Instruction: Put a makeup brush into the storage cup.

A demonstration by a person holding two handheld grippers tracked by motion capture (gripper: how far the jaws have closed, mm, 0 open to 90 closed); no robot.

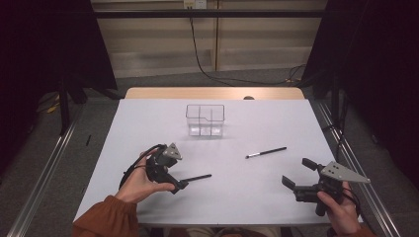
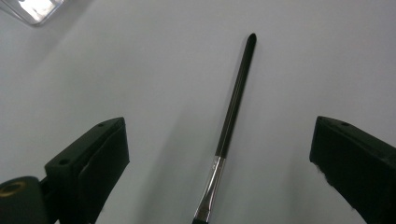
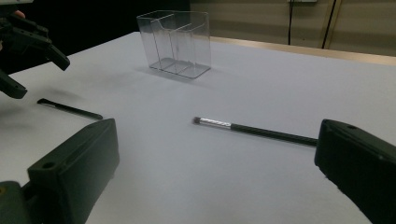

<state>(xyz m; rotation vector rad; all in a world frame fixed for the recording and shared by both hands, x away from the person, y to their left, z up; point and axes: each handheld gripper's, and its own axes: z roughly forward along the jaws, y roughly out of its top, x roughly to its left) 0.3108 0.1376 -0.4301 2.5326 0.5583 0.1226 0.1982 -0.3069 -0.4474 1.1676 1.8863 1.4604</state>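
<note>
Two thin black brushes lie flat on the white table. One brush lies by my left gripper; in the left gripper view this brush lies on the table between the open jaws of the left gripper, untouched, with its silver ferrule nearest the camera. The other brush lies right of centre. My right gripper is open at the near right, and that brush lies just ahead of its jaws, the right gripper holding nothing. A clear divided box stands upright at the back centre.
The clear box is beyond both brushes, and its corner shows at upper left. A wooden strip runs along the table's far edge. Metal rails flank the table. A black cable trails on the floor behind.
</note>
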